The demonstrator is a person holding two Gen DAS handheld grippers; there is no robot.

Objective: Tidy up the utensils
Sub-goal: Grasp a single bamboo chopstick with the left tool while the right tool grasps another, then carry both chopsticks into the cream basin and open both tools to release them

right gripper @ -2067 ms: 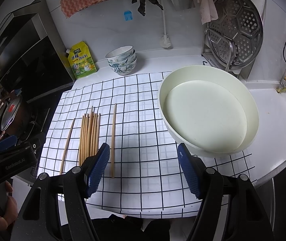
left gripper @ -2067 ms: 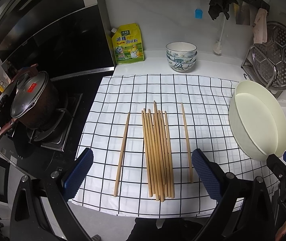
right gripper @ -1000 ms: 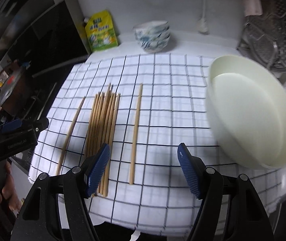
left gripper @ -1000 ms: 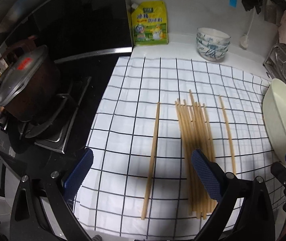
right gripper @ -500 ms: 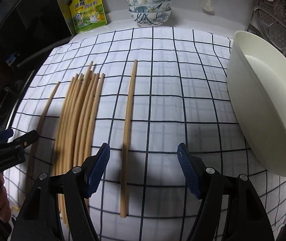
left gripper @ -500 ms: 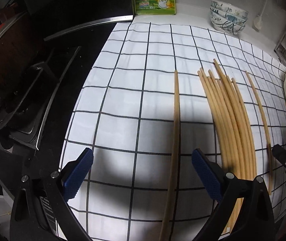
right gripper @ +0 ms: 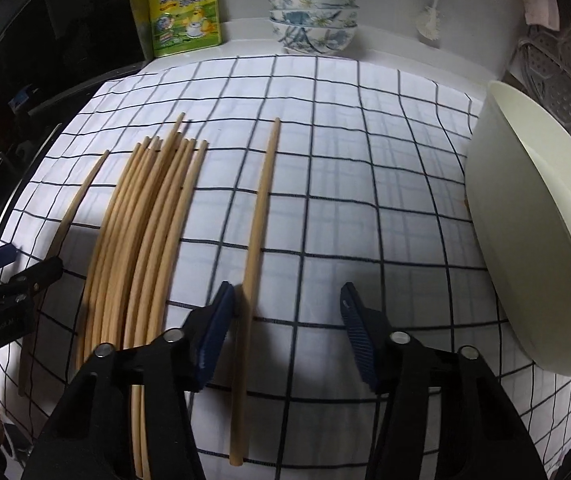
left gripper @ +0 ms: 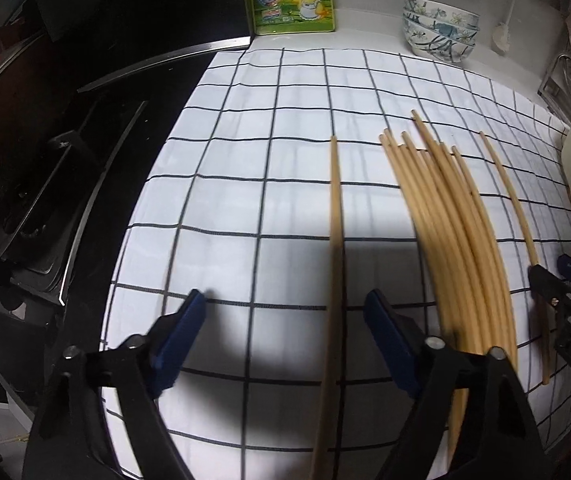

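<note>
Wooden chopsticks lie on a black-and-white checked cloth (left gripper: 293, 128). A bundle of several chopsticks (left gripper: 457, 236) lies in the middle and also shows in the right wrist view (right gripper: 145, 232). A single chopstick (left gripper: 335, 264) lies to its left, between the open fingers of my left gripper (left gripper: 285, 312), close above the cloth. Another single chopstick (right gripper: 257, 236) lies to the bundle's right, just inside the left finger of my open right gripper (right gripper: 285, 304). Both grippers are empty.
A large cream basin (right gripper: 533, 240) stands at the cloth's right edge. Stacked patterned bowls (right gripper: 313, 24) and a yellow seasoning pouch (right gripper: 185, 12) stand at the back wall. A black stove (left gripper: 45, 152) lies to the left. A steel steamer rack (right gripper: 565, 76) leans at the far right.
Both grippers have come down and forward to the cloth. Each now straddles a single chopstick and their fingers have narrowed somewhat. The chopsticks have not moved.
</note>
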